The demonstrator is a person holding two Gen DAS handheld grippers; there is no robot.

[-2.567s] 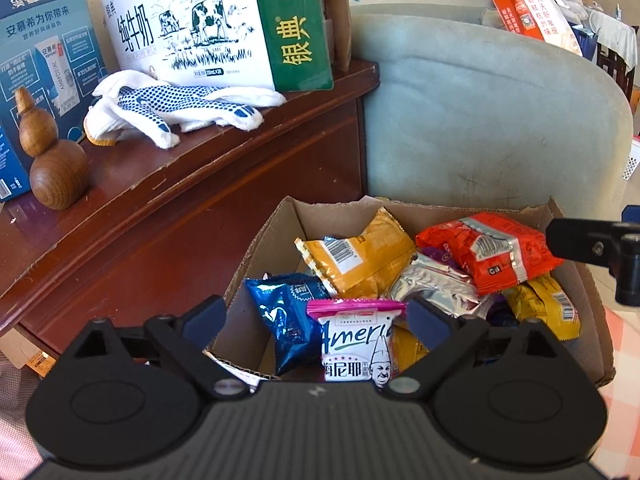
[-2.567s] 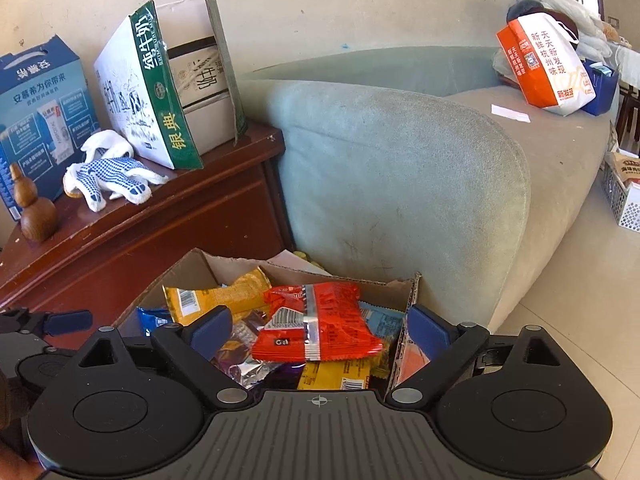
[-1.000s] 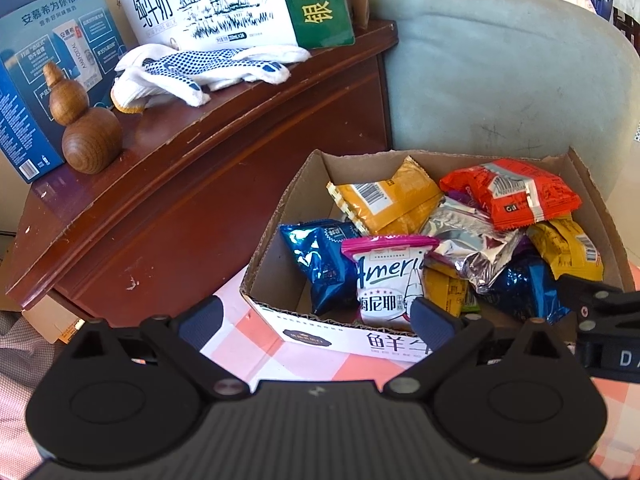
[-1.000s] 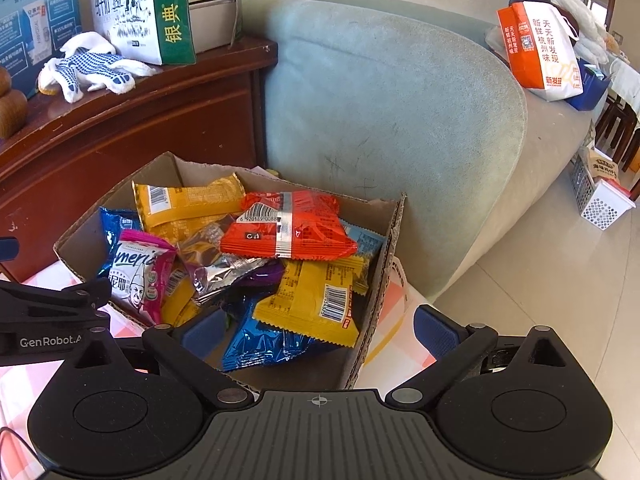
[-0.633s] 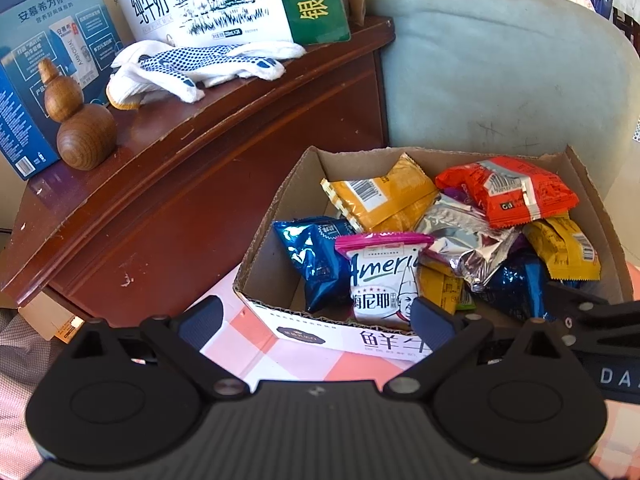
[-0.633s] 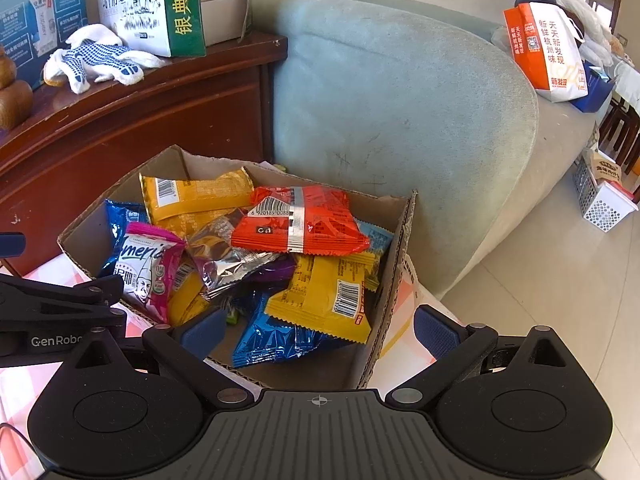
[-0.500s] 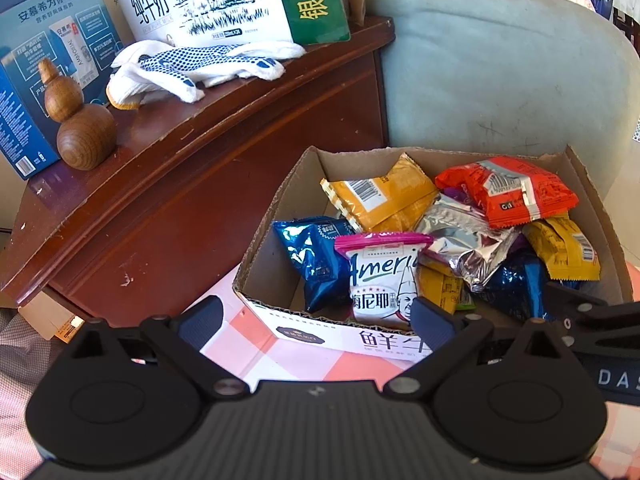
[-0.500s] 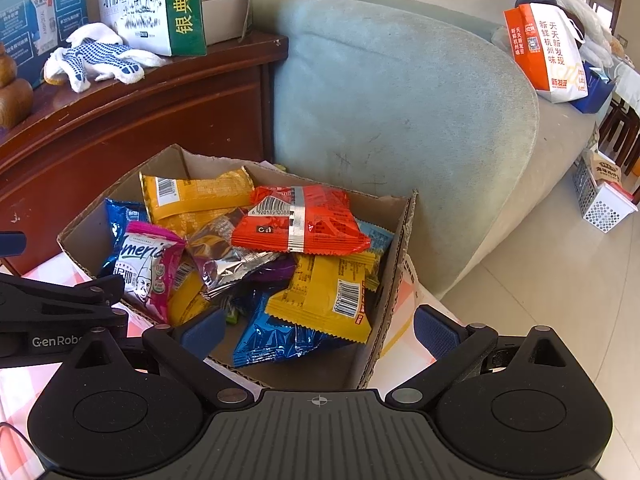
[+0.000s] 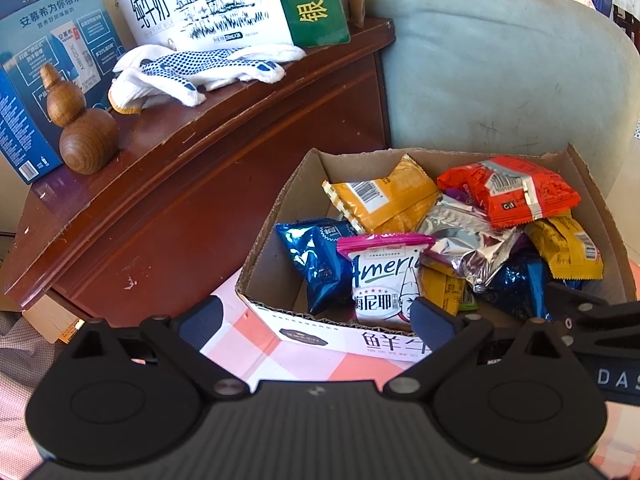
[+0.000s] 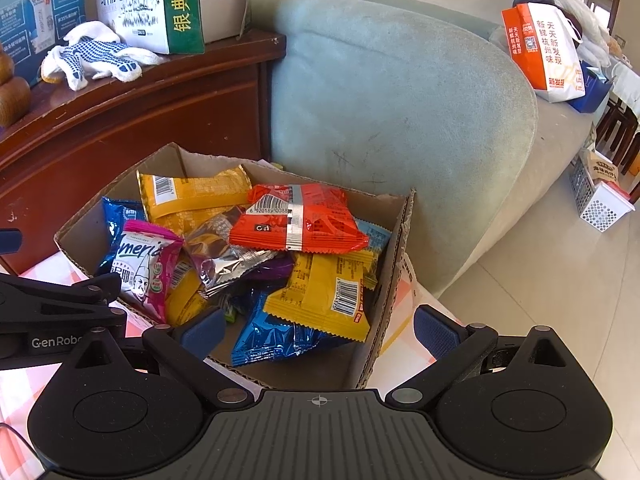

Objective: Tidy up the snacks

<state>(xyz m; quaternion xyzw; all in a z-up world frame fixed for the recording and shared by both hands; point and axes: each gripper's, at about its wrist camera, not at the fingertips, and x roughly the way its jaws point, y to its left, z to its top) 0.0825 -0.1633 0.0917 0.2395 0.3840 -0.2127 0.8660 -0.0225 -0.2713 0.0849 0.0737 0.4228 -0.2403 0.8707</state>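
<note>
Against the foot of the grey-green sofa (image 10: 400, 92), on the pink-checked cloth (image 9: 304, 360), sits the cardboard box (image 10: 394, 264) with all the snacks heaped inside it: the red packet (image 10: 298, 220) lies on top toward the far right corner, the orange packet (image 9: 380, 198) leans on the far wall, the pink-and-white pouch (image 9: 384, 280) stands against the near wall beside a blue foil packet (image 9: 320, 256), and a yellow packet (image 10: 332, 292) and a silver wrapper (image 9: 472, 248) fill the middle. Compared with a couple of seconds ago I now look down into the box from farther back and higher: its printed near wall and the cloth in front have come into view, and over the last half second hardly anything has shifted. I read that as both tools having backed off after dropping things in, so the box looks filled and I judge the sorting is near its end or pausing between items. My left gripper (image 9: 316, 320) hangs in front of the near left corner with its jaws spread wide and nothing between them; my right gripper (image 10: 318, 330) hovers over the near right corner, likewise wide apart and empty. Beyond the box, the dark wooden cabinet (image 9: 192, 184) carries dotted work gloves (image 9: 192, 70), a wooden gourd (image 9: 82, 132) and a milk carton (image 9: 224, 4).
</note>
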